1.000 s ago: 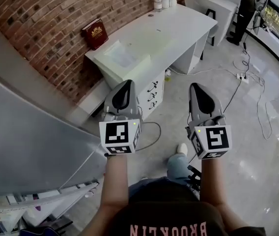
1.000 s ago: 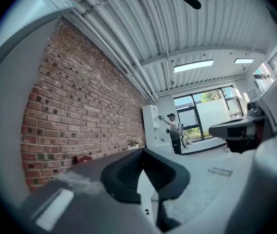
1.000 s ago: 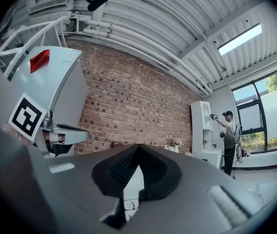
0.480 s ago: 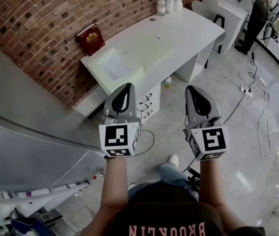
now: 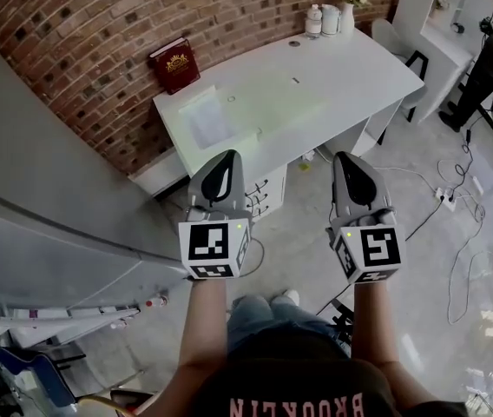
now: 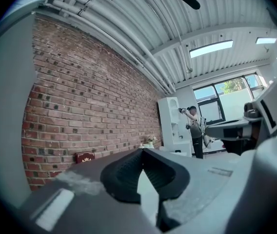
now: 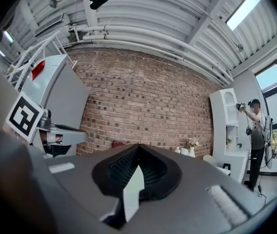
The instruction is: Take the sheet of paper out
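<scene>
A pale sheet of paper point(image 5: 205, 118) lies flat on the left part of a white desk point(image 5: 351, 76), ahead of both grippers and apart from them. I hold the left gripper point(image 5: 221, 158) and the right gripper point(image 5: 351, 157) level and side by side over the floor, short of the desk's near edge. In the left gripper view the left gripper point(image 6: 142, 151) has its ribbed pads meeting at the tip with nothing between them. The right gripper point(image 7: 138, 146) in its own view is shut and empty as well. The paper does not show in either gripper view.
A red book point(image 5: 175, 64) leans on the brick wall behind the paper. Bottles and a small vase point(image 5: 329, 17) stand at the desk's far end. Drawers point(image 5: 264, 191) sit under the desk. A big grey panel point(image 5: 38, 224) fills the left. Cables point(image 5: 455, 205) trail on the floor; a person point(image 5: 492, 59) stands far right.
The desk and the paper have shifted right and nearer in the head view as I walk toward them. Both grippers keep the same level, shut pose side by side.
</scene>
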`<state>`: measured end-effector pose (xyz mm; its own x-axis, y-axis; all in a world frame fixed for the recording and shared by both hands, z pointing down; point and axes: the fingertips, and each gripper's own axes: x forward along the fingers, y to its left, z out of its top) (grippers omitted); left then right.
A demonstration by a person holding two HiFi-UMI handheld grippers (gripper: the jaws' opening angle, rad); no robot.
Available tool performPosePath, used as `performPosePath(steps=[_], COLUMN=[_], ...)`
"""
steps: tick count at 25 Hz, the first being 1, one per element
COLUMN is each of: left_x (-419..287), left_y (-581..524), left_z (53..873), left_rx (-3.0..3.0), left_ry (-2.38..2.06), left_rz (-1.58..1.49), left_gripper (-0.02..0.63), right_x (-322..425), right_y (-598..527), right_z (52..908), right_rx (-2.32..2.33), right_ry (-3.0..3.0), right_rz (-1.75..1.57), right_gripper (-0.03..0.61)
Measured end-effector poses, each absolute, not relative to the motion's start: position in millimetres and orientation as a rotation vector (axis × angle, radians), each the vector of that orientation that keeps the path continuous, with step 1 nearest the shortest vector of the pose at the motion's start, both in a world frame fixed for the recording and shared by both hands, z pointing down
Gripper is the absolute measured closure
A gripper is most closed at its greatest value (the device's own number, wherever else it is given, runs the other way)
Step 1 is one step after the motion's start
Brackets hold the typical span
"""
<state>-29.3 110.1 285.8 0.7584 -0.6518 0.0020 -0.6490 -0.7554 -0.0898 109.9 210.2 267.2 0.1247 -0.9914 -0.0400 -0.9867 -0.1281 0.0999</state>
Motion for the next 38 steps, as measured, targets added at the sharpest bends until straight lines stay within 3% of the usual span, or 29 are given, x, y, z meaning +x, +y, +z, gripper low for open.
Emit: performPosePath(steps=[14,33,36,38], left_x=[-11,-31,-41,-48], left_y=[40,-174,-196,-205], left_z=[309,342,342,343], left_rx=[-2.816,-2.762,-2.763,-2.756], left_ry=[1.174,1.532,1.565,1.583], left_rz=[-0.088,-0.086,-0.064,-0.072], left_gripper=[0.614,0.614,0.614,0.614], right_x=[142,161,150,144], right_y=[139,-106,-137,-154], right_z=[283,305,312,313], right_rx=[2.279,2.019,1.919,1.885], right_ry=[-2.182,-2.447,-2.505,-2.539], right_rz=[-0.038,0.128,0.189,0.206], right_gripper=[0.577,0.577,0.525,0.525])
